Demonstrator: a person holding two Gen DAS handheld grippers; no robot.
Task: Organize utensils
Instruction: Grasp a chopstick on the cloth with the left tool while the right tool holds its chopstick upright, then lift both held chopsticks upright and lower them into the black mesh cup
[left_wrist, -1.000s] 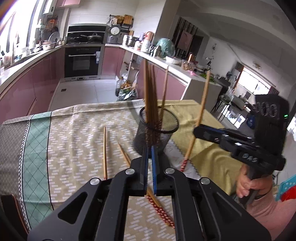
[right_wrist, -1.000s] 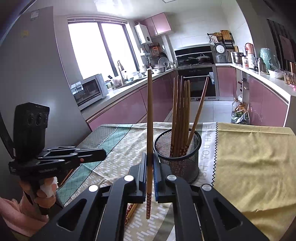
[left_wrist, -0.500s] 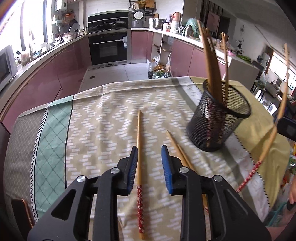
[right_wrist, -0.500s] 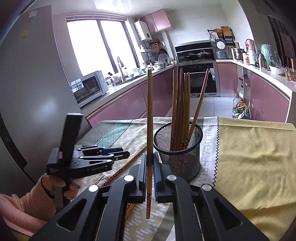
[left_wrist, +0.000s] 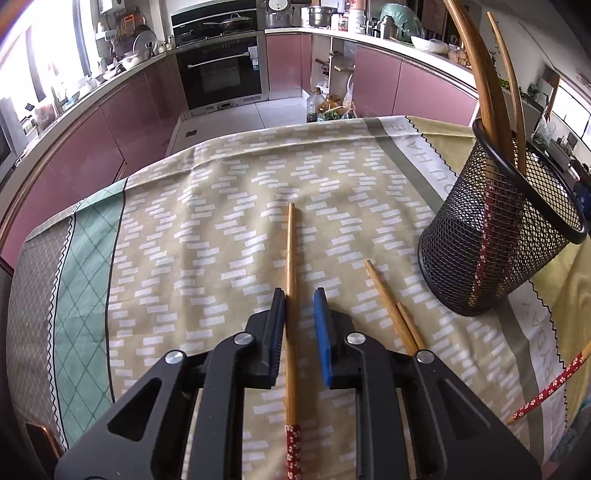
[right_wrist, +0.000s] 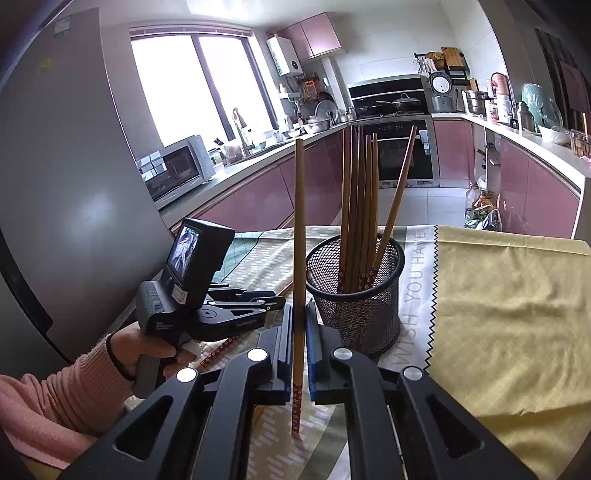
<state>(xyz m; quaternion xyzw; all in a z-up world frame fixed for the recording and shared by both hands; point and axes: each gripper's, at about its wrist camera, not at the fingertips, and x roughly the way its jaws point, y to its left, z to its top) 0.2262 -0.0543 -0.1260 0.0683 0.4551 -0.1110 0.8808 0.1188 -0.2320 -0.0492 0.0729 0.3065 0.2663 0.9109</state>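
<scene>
The left gripper (left_wrist: 299, 295) points steeply down at the patterned tablecloth (left_wrist: 207, 221) with its jaws narrow and closing. A single chopstick (left_wrist: 291, 288) lies flat on the cloth and runs lengthwise between them, close against the left pad, with a gap on the right side, so it is not yet pinched. Its red flowered end sits toward the camera. Just to the right, 2 more loose chopsticks (left_wrist: 391, 314) lie side by side on the cloth, partly hidden under the gripper's right arm. Further right stands the black mesh holder (left_wrist: 498, 236) with several chopsticks leaning in it.

The right gripper (right_wrist: 299, 314) is fully clamped on 1 upright chopstick (right_wrist: 298, 229), gripping it near its red patterned lower end, which hangs just above the cloth. The holder (right_wrist: 354, 288) stands just right of and behind this chopstick, with 6 or so chopsticks inside.

Only the left wrist view shows the chopstick between the left jaws and the loose pair; in it the right gripper's chopstick (left_wrist: 546, 387) appears only as a red tip at the right edge. Only the right wrist view shows the left gripper (right_wrist: 275, 302) from the side, the hand (right_wrist: 144, 350) in a pink sleeve holding it, and the yellow cloth (right_wrist: 509, 314) on the table's right half.
</scene>
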